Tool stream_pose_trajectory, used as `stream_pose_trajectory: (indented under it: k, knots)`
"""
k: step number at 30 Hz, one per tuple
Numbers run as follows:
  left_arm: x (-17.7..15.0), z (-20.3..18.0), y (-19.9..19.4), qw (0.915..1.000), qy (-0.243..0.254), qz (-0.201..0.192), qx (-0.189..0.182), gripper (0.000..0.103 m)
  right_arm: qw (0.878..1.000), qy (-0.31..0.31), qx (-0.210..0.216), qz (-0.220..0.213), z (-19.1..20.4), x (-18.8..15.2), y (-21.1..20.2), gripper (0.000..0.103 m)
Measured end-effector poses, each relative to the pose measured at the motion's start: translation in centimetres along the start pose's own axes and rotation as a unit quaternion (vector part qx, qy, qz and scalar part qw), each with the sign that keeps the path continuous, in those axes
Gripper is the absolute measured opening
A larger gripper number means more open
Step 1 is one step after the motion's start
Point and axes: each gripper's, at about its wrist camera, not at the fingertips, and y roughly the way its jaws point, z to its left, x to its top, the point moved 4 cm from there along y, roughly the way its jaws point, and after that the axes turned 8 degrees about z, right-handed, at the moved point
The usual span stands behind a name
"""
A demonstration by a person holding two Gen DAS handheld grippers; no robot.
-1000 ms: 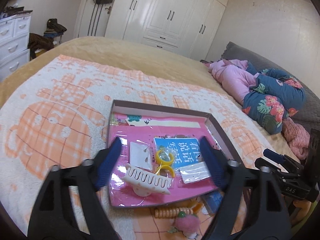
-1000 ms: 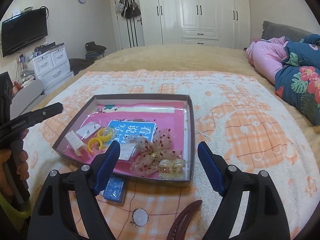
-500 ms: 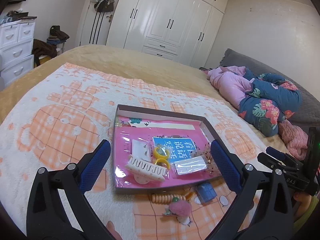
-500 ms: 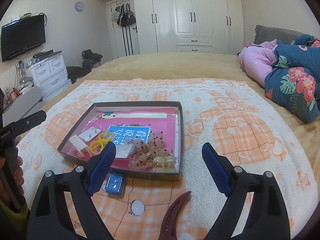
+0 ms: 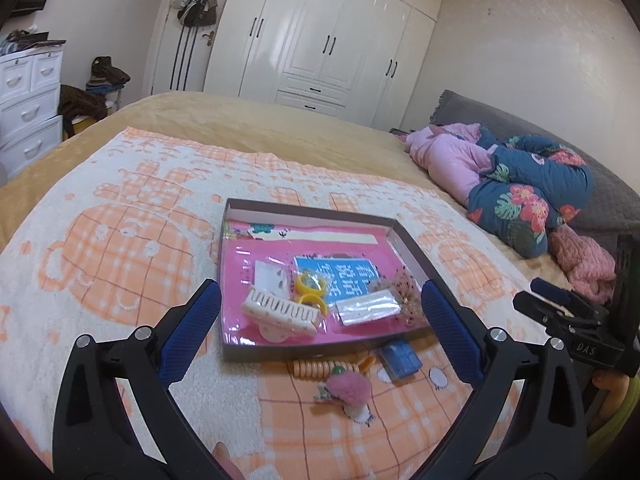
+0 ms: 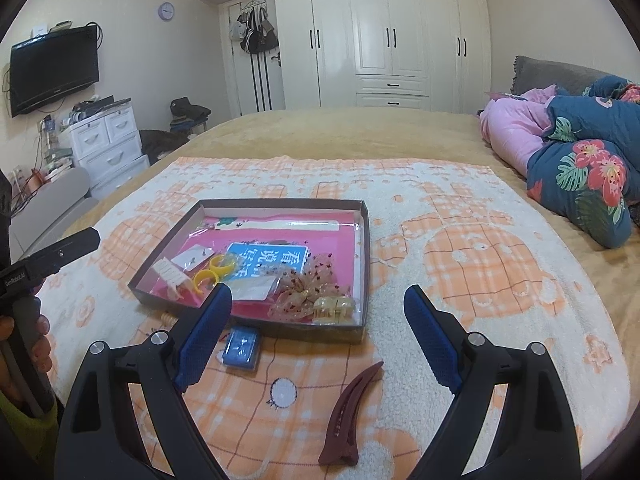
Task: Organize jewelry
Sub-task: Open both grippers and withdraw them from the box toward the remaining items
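Left gripper (image 5: pixel 320 320), right gripper (image 6: pixel 318 322): wide open, empty. Tray (image 6: pixel 362 216): centre frame. Loose clip (image 6: pixel 350 412): lower centre; approach flat, pinch lengthwise.

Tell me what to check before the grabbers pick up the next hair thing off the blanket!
1. Left gripper empty, jaws wide: ok.
2. Right gripper empty, jaws wide: ok.
3. Dark red hair clip lies alone on the blanket, nothing on top: ok.
4. Box has bare pink floor left near its far wall: ok.
5. Pink pompom clip, orange coil tie and blue case still outside the box: not ok.
6. Whether the blue case is shut: cannot tell.
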Motion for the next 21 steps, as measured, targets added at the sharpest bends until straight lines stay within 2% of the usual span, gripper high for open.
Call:
stream_pose_trajectory:
  k: [21]
  knots:
    - [-3.8, -2.3, 0.3, 0.9988, 0.035, 0.035, -0.002, 0.092, 1.0, -0.017, -0.003, 0.026, 0.5, -3.3, -0.5, 0.085]
